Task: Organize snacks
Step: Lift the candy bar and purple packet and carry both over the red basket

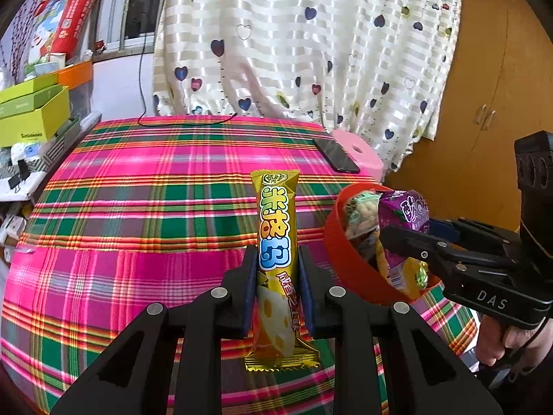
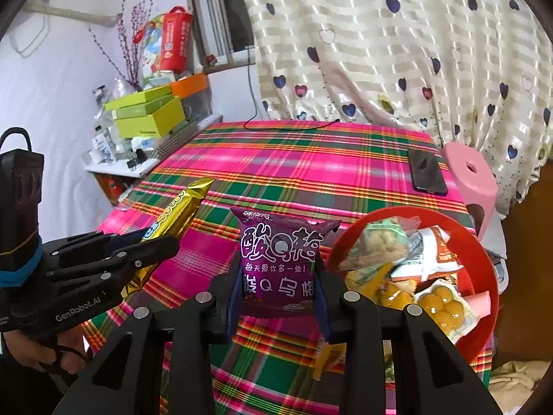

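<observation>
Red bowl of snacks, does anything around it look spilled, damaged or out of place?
Nothing looks spilled or damaged. The red bowl sits near the table's right edge, piled with packets. The one non-snack on the plaid cloth is a black phone near the far right corner.

- One long gold-wrapped snack bar (image 1: 276, 259)
- One purple snack pouch (image 2: 278, 263)
- One round red plastic bowl (image 2: 484, 259) of mixed snack packets
- One black phone (image 2: 427, 172)
- One pink plastic stool (image 2: 471, 173)
- Two black handheld grippers: left gripper (image 1: 276, 276), right gripper (image 2: 278, 294)
</observation>
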`<state>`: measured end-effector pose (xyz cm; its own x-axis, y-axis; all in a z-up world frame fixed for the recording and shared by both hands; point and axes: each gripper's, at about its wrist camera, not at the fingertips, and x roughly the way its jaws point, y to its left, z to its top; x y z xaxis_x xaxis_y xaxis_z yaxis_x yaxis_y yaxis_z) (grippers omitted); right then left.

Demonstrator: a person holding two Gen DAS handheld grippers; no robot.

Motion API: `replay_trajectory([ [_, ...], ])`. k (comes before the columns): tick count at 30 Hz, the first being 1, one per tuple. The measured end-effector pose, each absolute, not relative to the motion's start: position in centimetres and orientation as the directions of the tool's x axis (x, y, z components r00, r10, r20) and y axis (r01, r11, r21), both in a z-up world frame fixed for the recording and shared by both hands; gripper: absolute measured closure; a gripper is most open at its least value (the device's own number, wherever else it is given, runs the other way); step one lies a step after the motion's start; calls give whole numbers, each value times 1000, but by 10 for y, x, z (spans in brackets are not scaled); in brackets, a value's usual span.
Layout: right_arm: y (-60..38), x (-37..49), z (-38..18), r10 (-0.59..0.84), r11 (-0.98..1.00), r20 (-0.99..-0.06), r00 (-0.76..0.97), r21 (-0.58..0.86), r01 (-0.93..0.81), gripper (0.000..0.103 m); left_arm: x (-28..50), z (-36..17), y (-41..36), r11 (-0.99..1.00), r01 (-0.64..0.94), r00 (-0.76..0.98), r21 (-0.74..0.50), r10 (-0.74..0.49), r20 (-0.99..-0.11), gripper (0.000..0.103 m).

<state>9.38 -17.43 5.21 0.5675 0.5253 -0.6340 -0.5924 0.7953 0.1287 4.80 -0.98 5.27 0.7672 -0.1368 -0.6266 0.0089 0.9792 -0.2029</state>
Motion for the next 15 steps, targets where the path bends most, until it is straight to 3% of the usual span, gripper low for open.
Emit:
replay_trajectory([
  [15, -224, 110, 50, 489, 842, -626, 607, 159, -516, 70, 77, 57, -56, 979, 95, 744, -182, -191, -641, 80],
])
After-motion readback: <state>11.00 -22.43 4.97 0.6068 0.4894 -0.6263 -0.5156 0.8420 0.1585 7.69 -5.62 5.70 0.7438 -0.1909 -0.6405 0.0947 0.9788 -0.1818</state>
